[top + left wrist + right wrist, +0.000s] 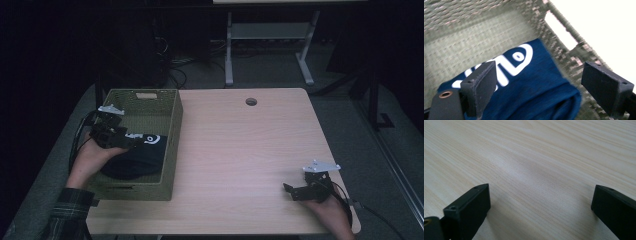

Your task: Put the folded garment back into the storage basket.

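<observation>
**Left hand-held gripper over the shirt in the basket, right one idle on the bench**

From the high view I see my left hand-held gripper (131,143) inside the olive-green woven rectangular basket (172,145), which sits on the left part of the pale wooden bench (240,150). A folded dark navy cloth shirt with white lettering (137,157) lies in the near half of that basket, and the gripper hangs right over its printed end. In the left gripper view its jaws stand spread wide, one black pad over the white print and the other out toward the basket's wall with the handle slot; the shirt (529,90) lies between and below them, and I cannot tell whether either pad touches the fabric. Nothing is pinched.

My right hand-held gripper (290,191) rests low at the near right corner of the bench, well apart from the basket. In the right gripper view its jaws are also spread, with bare wood grain (536,170) between them.
</observation>
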`<action>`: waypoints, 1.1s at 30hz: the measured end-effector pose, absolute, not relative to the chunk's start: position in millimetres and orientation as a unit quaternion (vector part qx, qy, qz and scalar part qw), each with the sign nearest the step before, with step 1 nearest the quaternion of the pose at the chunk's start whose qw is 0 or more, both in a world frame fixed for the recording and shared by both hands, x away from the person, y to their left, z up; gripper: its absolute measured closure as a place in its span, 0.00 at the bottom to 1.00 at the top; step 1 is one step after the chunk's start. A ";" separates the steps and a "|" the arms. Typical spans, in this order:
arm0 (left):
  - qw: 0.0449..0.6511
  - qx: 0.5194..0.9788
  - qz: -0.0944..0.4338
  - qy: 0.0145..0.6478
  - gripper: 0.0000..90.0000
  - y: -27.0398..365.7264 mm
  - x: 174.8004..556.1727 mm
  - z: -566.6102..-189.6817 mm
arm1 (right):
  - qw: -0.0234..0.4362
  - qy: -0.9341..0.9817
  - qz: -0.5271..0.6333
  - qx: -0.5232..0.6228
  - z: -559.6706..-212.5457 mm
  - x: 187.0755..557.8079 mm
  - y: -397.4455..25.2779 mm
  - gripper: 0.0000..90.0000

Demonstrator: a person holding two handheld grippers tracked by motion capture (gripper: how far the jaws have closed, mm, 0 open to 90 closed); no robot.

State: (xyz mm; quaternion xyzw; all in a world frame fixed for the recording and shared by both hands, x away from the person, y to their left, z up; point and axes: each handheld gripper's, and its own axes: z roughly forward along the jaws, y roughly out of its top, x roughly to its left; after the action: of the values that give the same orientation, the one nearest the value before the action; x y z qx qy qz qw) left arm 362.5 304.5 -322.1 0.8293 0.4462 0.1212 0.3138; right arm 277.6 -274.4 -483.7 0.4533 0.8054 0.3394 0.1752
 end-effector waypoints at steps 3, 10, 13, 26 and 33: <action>0.328 0.829 0.119 0.437 0.15 293.2 361.4 -318.6 | 0.175 0.805 0.339 0.453 -483.7 277.6 -274.4 0.02; 0.343 0.837 0.113 0.412 0.15 264.2 359.4 -317.3 | 0.175 0.805 0.339 0.453 -483.6 277.6 -274.4 0.02; 0.350 0.841 0.109 0.398 0.15 247.4 358.0 -318.0 | 0.175 0.805 0.339 0.454 -483.6 277.6 -274.4 0.02; 0.376 0.856 0.089 0.344 0.15 184.1 348.5 -328.9 | 0.175 0.805 0.339 0.454 -483.6 277.5 -274.3 0.02; 0.384 0.861 0.084 0.322 0.15 155.3 342.5 -334.6 | 0.175 0.805 0.340 0.454 -483.6 277.6 -274.3 0.02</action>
State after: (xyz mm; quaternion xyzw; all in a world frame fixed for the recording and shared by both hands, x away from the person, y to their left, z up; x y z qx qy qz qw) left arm 342.5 155.3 -334.6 0.8615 0.3215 0.0837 0.3840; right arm 277.6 -274.3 -483.6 0.4539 0.8051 0.3395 0.1750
